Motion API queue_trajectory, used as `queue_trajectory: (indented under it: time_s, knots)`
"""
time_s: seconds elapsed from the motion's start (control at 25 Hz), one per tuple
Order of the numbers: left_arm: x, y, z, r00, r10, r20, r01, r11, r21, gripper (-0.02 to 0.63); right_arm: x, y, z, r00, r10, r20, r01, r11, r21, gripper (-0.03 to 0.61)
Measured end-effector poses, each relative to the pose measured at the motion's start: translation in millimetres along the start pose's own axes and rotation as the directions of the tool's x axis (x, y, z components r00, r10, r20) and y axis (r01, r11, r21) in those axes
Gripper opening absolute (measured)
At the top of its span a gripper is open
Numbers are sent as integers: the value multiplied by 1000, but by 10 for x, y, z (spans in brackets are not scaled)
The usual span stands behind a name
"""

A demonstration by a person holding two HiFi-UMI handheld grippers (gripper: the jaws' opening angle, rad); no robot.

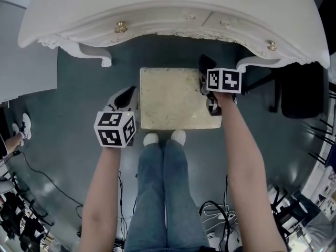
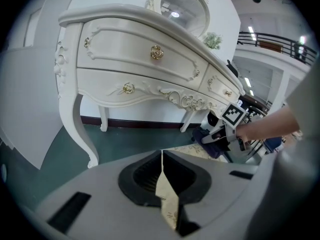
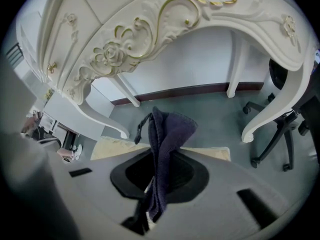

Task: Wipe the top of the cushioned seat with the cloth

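Dressing table (image 1: 157, 14): white, carved, gold knobs; overhangs far side of seat.
Floor (image 1: 84, 88): grey-green, under everything.
Cushioned seat (image 1: 173, 96): cream, patterned, betw. table & person's shoes (image 1: 151, 139); top bare, no visible wiped vs unwiped diff.
Progress: judged early, with cloth only at right edge & most of top left to cover; no proof of any pass done.
Left arm (image 1: 105, 193): stretched fwd & down, left of seat.
Right arm (image 1: 244, 156): stretched fwd, reaches further, to seat's right side.
Left gripper (image 2: 162, 156): just beside seat's left edge; tips together, only a sliver of cream seat showing behind them; nothing clearly gripped.
Right gripper (image 3: 159, 151): at seat's right edge, nr far corner; clamped on cloth.
Cloth (image 3: 167, 131): dark navy, bunched, sticks out past tips over seat's right rim; contact w/ top unclear.
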State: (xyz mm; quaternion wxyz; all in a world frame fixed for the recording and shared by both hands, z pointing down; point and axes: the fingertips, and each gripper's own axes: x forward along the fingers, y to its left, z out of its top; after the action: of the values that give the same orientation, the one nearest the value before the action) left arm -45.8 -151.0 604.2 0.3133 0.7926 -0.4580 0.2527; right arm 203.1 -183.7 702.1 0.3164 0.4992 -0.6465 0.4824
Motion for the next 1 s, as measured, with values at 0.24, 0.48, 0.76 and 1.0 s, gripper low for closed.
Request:
queue_trajectory:
  time_s: [0.24,0.48,0.76,1.0]
  knots:
    - [-45,104,-34,1000,6,3,-6,1000,-21,9,74,196,10,1000,15,-8,-15,1000,-9,37]
    - [-96,234,-6,1000,19,17,-19,999,-38,9,143,378,27,999,34,-12,-34,999,-15,37]
    - [-214,419,-45,999,44,25,-43,997,-60,9,240,648,27,998,52,-29,-53,997,-47,37]
    - [-368,645,-103,996,77,32,-74,993,-86,9,326,892,28,997,67,-41,-70,995,-70,37]
